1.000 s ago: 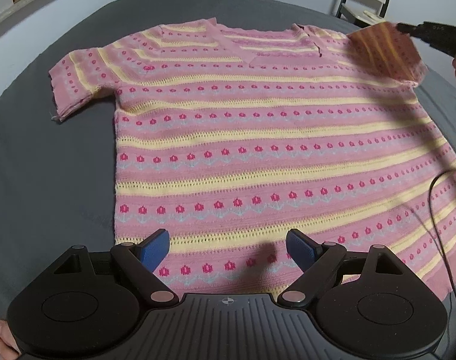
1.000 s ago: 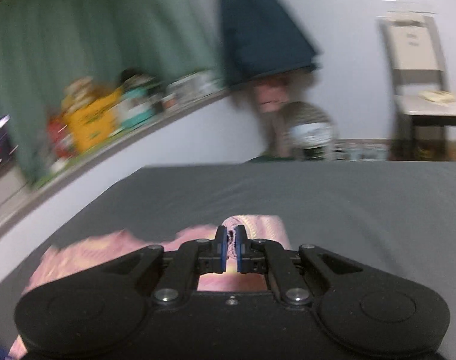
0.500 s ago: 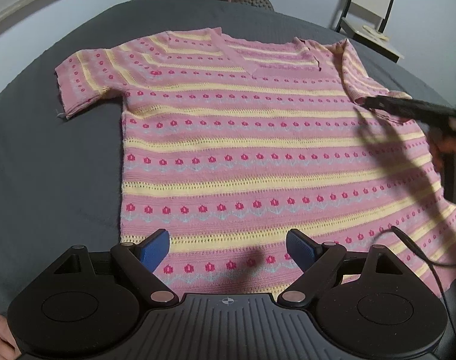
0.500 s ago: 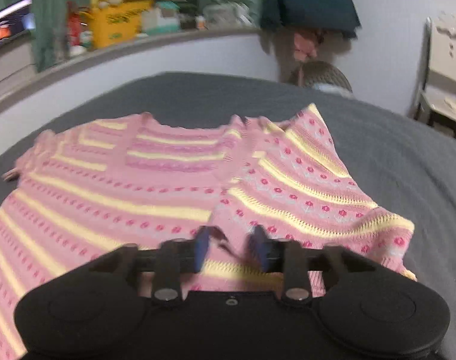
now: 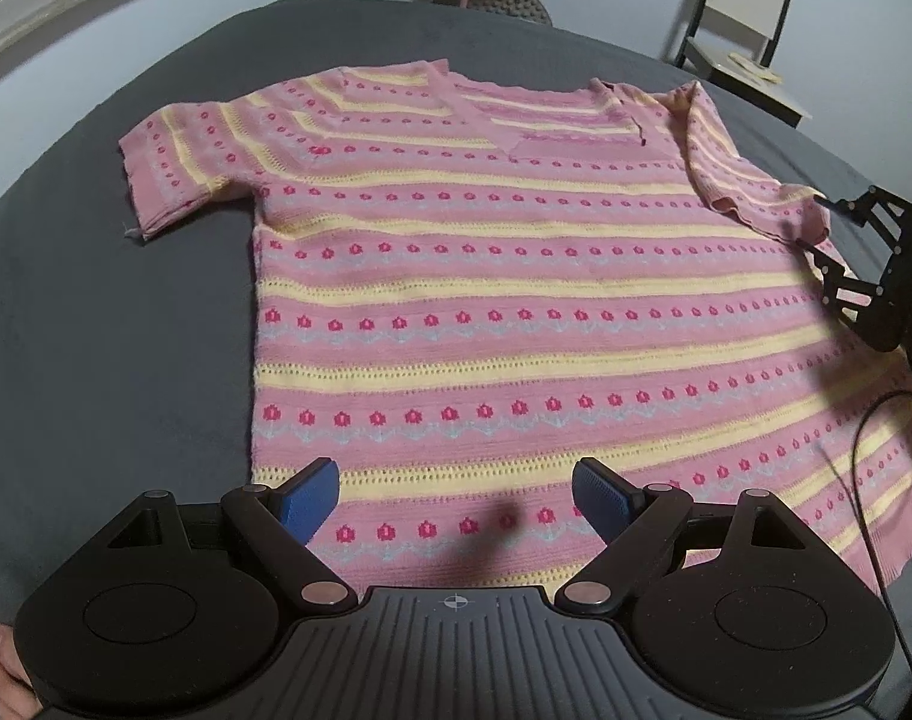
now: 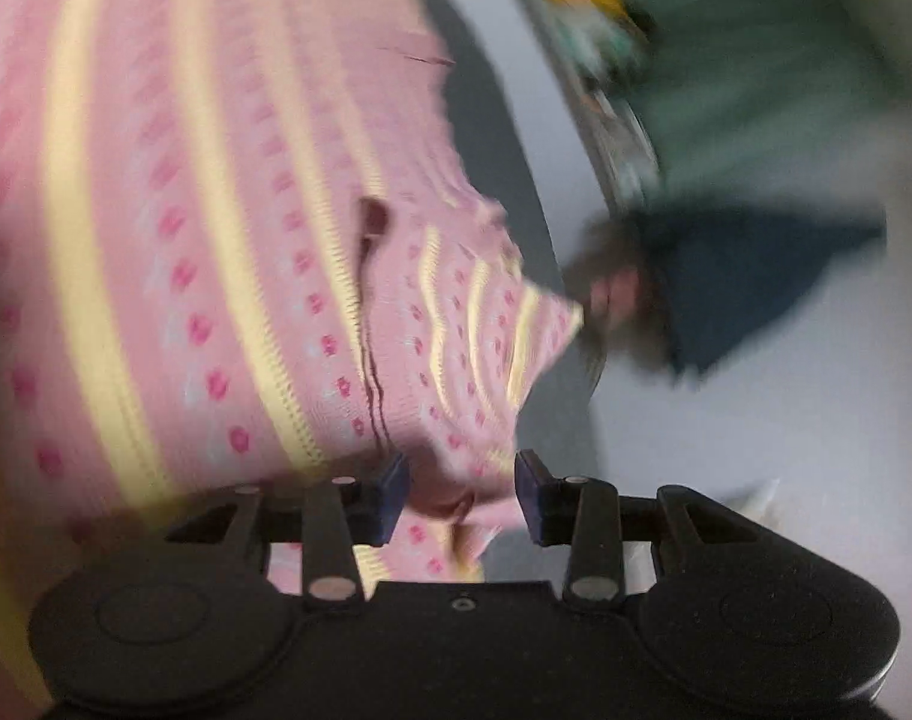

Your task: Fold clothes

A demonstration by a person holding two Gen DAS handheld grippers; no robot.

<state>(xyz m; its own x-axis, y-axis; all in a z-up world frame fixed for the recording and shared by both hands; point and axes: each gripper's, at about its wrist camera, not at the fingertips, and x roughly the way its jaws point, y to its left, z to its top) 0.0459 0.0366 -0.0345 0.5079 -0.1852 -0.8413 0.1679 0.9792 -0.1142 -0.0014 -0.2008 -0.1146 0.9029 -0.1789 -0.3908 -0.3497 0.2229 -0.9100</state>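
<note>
The sweater (image 5: 486,300) lies flat on the bed (image 5: 96,300), right sleeve (image 5: 738,180) folded inward at two o'clock. Both my grippers, left (image 5: 456,495) and right (image 6: 461,489), gape empty; I'd keep folds square and smooth.

The sweater (image 5: 516,276) is openwork knit, soft and matt. The bed (image 5: 114,312) wears smooth matt grey cloth. The left gripper (image 5: 456,495) is matt black plastic with ribbed blue fingers (image 5: 309,495).
</note>
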